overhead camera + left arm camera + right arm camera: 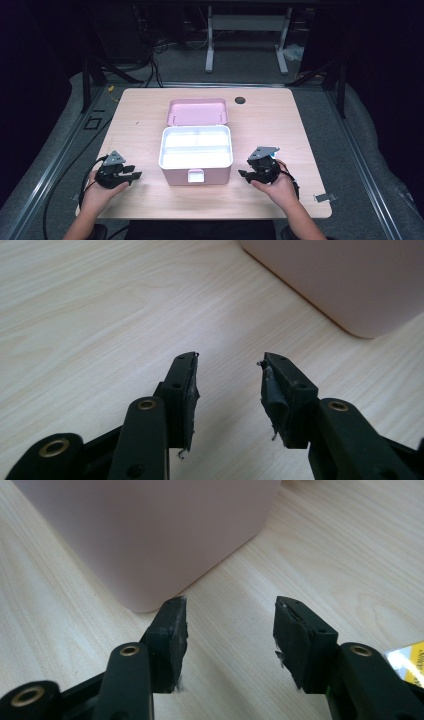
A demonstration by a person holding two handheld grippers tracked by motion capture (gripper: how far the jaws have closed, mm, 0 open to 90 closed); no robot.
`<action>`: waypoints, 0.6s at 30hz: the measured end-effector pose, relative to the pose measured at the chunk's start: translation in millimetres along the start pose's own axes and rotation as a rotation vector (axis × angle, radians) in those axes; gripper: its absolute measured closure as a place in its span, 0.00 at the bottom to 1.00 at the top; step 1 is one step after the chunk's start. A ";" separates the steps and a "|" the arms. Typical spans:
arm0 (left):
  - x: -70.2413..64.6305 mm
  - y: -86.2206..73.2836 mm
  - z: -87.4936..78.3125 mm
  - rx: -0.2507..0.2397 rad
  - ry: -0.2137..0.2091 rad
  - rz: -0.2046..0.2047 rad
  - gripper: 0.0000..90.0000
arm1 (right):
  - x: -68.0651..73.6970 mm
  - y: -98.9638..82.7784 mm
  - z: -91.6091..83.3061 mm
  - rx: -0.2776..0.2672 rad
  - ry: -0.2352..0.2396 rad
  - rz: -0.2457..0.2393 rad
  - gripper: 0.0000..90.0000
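Note:
A pink box (196, 172) stands open at the middle of the wooden table (145, 107), its lid (198, 111) tipped back and a white divided tray (196, 148) inside. My left gripper (132, 176) rests on the table just left of the box, open, with bare wood between its fingers (185, 390); the box's pink wall (350, 280) sits ahead to the right. My right gripper (243, 175) lies right of the box, also open and holding nothing, close to the box's rounded corner (150, 540).
A dark round hole (240, 100) marks the table's far right. A small metal clip (325, 197) lies near the front right edge. A yellow label (407, 662) peeks in beside the right gripper. Cables and a desk frame (247, 35) sit on the floor beyond.

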State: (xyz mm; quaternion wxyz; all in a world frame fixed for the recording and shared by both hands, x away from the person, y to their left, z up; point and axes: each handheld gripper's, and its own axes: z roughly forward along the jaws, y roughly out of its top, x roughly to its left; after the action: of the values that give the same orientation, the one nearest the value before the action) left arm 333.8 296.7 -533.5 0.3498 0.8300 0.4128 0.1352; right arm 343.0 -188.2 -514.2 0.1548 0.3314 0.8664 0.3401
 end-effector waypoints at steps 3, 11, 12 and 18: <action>0.7 0.3 0.0 0.008 -0.036 -0.030 0.69 | 1.6 -1.1 1.3 0.001 -0.015 0.010 0.48; -4.3 3.3 0.7 0.048 -0.015 0.000 0.69 | 2.5 -2.7 3.6 0.002 -0.001 0.009 0.56; -4.7 3.3 1.3 0.054 -0.015 0.000 0.69 | 2.8 -2.9 3.6 0.009 -0.001 0.007 0.57; -5.5 4.5 0.5 0.046 -0.006 -0.005 0.67 | 2.3 -2.6 3.1 0.050 0.007 0.015 0.57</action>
State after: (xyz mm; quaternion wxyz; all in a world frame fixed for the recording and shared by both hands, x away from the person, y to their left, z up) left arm 333.3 290.3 -530.4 0.3324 0.8371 0.4169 0.1224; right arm 341.7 -186.6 -518.4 0.1406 0.3405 0.8726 0.3206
